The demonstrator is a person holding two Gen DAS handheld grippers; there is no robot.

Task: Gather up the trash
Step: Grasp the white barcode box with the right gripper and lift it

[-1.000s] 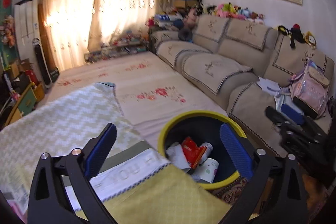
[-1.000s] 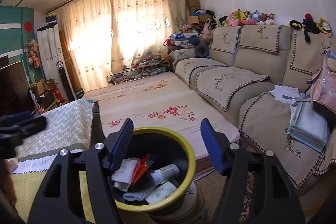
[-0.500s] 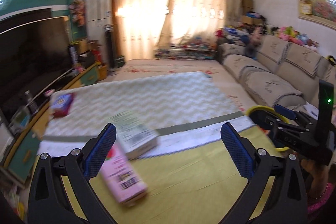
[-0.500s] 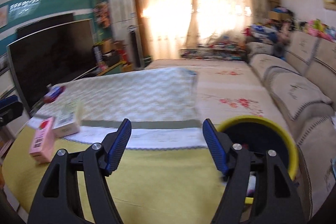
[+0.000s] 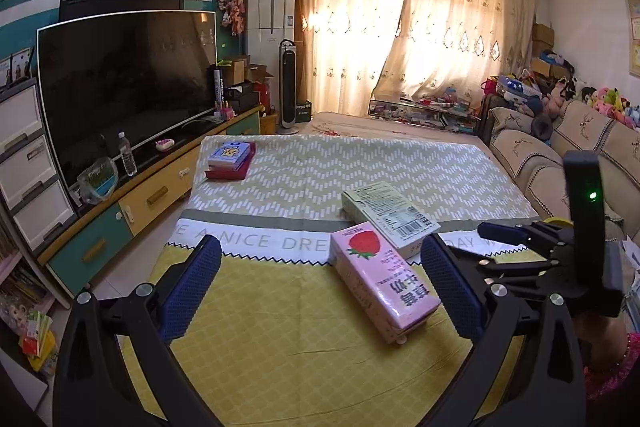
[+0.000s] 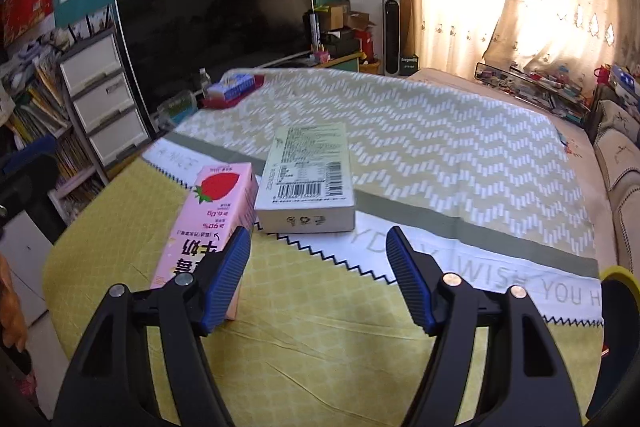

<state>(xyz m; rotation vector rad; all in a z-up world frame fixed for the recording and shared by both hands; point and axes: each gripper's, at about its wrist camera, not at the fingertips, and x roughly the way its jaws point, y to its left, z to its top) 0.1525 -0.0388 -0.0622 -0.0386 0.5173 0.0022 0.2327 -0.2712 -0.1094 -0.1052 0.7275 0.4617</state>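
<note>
A pink strawberry milk carton (image 5: 382,279) lies flat on the yellow tablecloth (image 5: 280,339). Just behind it, touching, lies a pale green box (image 5: 390,217) with a barcode label. My left gripper (image 5: 320,247) is open over the cloth, with the carton just inside its right finger. My right gripper (image 6: 318,233) is open too, and nothing is between its pads. The pink carton (image 6: 212,223) lies by its left finger, and the box (image 6: 308,179) is straight ahead. A yellow-rimmed bin (image 6: 618,273) shows at the right edge.
A small blue and red box stack (image 5: 231,159) sits at the table's far left corner. A large TV (image 5: 128,87) on a low cabinet (image 5: 152,199) runs along the left. A beige sofa (image 5: 532,163) lines the right. My right gripper's body (image 5: 580,251) is close on the right.
Both views have swung left, away from the bin full of trash and onto the table. The pink carton and the pale box have come into view. Both grippers stay open.
</note>
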